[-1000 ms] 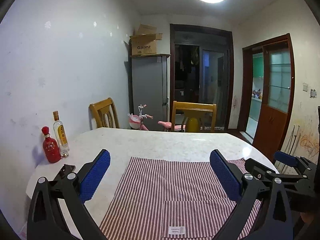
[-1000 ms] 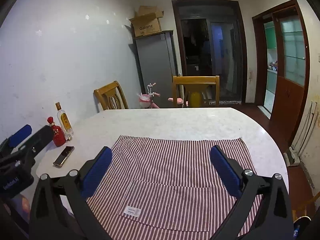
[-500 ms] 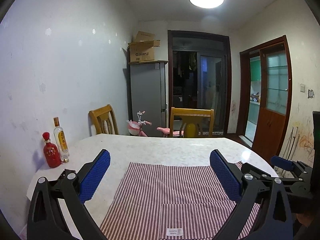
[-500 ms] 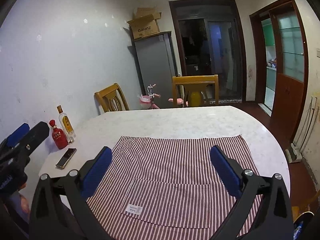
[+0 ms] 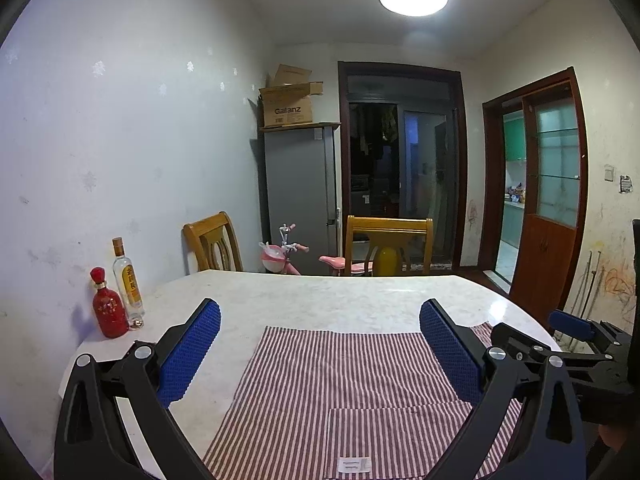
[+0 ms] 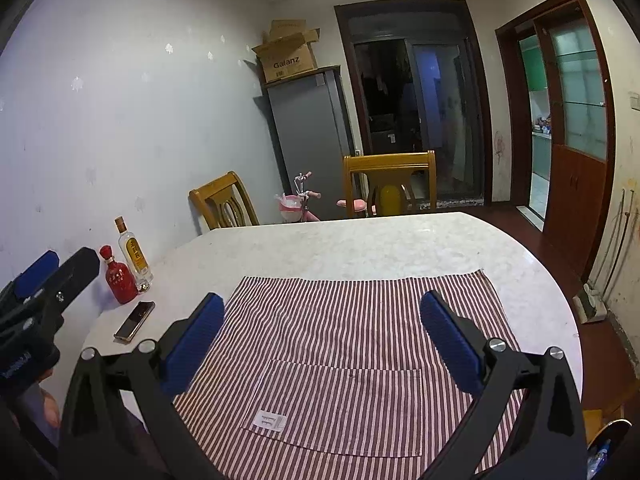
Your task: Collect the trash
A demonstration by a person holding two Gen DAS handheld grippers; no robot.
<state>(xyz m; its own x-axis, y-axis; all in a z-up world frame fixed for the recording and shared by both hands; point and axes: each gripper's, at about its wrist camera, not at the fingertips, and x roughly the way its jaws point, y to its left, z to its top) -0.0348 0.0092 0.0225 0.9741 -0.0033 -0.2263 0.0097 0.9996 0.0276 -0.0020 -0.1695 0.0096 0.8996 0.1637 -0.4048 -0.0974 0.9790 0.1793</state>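
Note:
A red-and-white striped cloth [image 5: 340,384] [image 6: 352,344] with a pocket and a small white label lies flat on the pale marble table [image 5: 320,296] [image 6: 360,244]. No trash shows in either view. My left gripper [image 5: 320,344] hangs open above the cloth's near left part, nothing between its blue pads. My right gripper [image 6: 322,340] is open too, over the cloth's near middle, holding nothing. Each gripper appears at the edge of the other's view.
A red bottle [image 6: 120,278] and a clear bottle with a yellow label [image 6: 135,254] stand at the table's left edge by the wall. A phone [image 6: 135,320] lies beside them. Two wooden chairs [image 6: 390,184], a pink tricycle [image 6: 300,200] and a grey fridge [image 6: 308,136] stand beyond.
Both wrist views have tilted upward, showing more wall and ceiling and less of the table. Both grippers stay open; nothing on the table has moved.

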